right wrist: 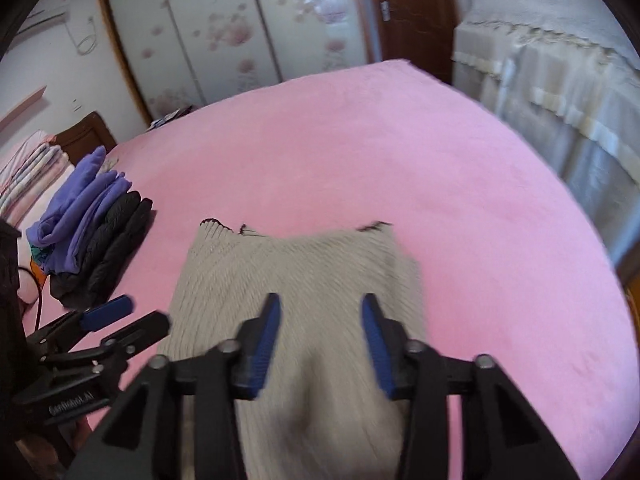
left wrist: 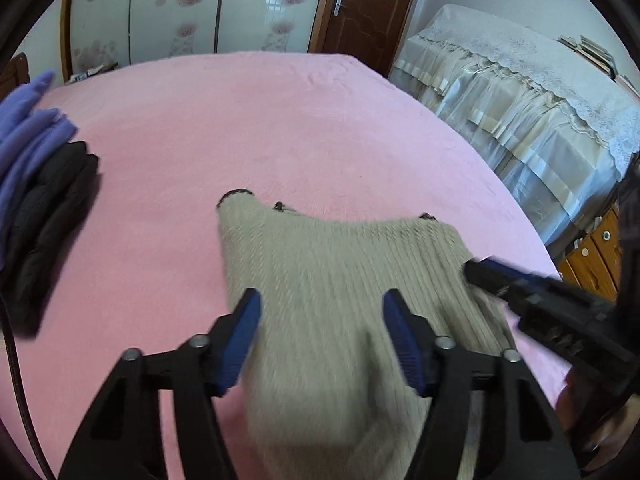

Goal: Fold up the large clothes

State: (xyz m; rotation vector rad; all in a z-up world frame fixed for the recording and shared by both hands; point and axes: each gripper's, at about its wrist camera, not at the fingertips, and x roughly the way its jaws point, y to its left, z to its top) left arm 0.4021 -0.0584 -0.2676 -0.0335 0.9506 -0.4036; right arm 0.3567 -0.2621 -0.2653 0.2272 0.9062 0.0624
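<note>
- A beige ribbed knit garment point(left wrist: 340, 280) point(right wrist: 296, 288) is lying folded on the pink bed cover point(left wrist: 280, 128) point(right wrist: 400, 168), toward the near edge of the bed; its far edge is showing dark trim at the corners.
- The left gripper point(left wrist: 322, 320) is hovering over the garment's near part with its blue-padded fingers point(left wrist: 244, 332) standing wide apart and nothing between them.
- The right gripper point(right wrist: 320, 328) is also hanging above the garment, its fingers point(right wrist: 264, 344) spread fairly wide and gripping nothing; in the left wrist view its tip point(left wrist: 492, 272) is sitting at the garment's right edge.
- A stack of folded clothes, purple ones point(right wrist: 80, 208) point(left wrist: 24, 140) beside black ones point(right wrist: 108, 248) point(left wrist: 48, 220), is resting near the bed's left edge, well apart from the garment.
- Beyond the far edge, a flowered sliding wardrobe point(left wrist: 192, 4) point(right wrist: 224, 32) and a brown door point(left wrist: 368, 4) are standing.
- A lace-covered piece of furniture point(left wrist: 520, 92) is sitting off the bed's right side.
</note>
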